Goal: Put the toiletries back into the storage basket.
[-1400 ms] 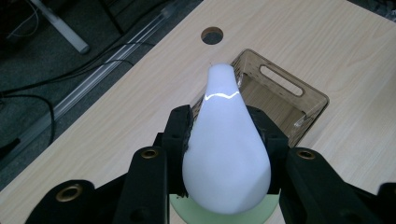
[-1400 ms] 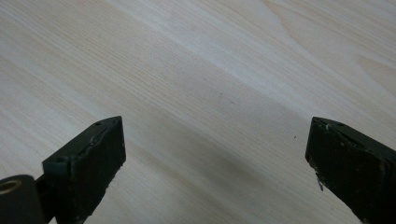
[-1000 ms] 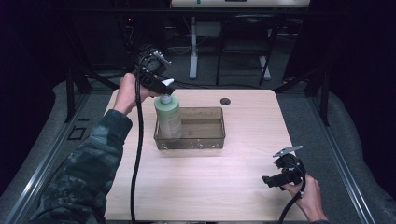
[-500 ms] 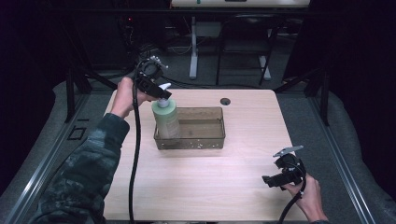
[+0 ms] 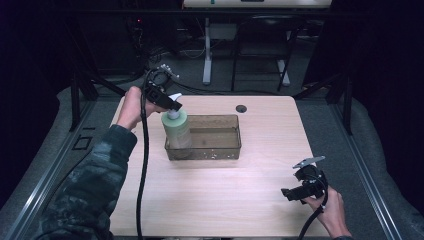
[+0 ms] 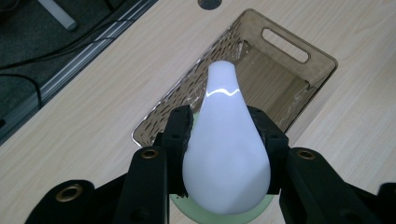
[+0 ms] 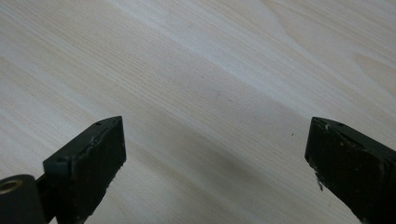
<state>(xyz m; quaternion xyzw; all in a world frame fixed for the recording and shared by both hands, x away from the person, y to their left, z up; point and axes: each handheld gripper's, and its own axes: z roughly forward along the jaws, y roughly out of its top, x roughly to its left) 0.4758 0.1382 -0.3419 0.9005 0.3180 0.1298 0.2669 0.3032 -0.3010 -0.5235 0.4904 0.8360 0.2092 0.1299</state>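
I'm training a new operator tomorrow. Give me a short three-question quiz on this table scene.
1. What does the left gripper grip?
2. True or false: the bottle lies flat outside the bin.
3. The right gripper is: A) open over bare table; B) shut on a cap; C) inside the bin.

Key:
1. The bottle's white pump head.
2. False: it stands upright at the bin's left end; whether it rests on the floor of the bin cannot be told.
3. A.
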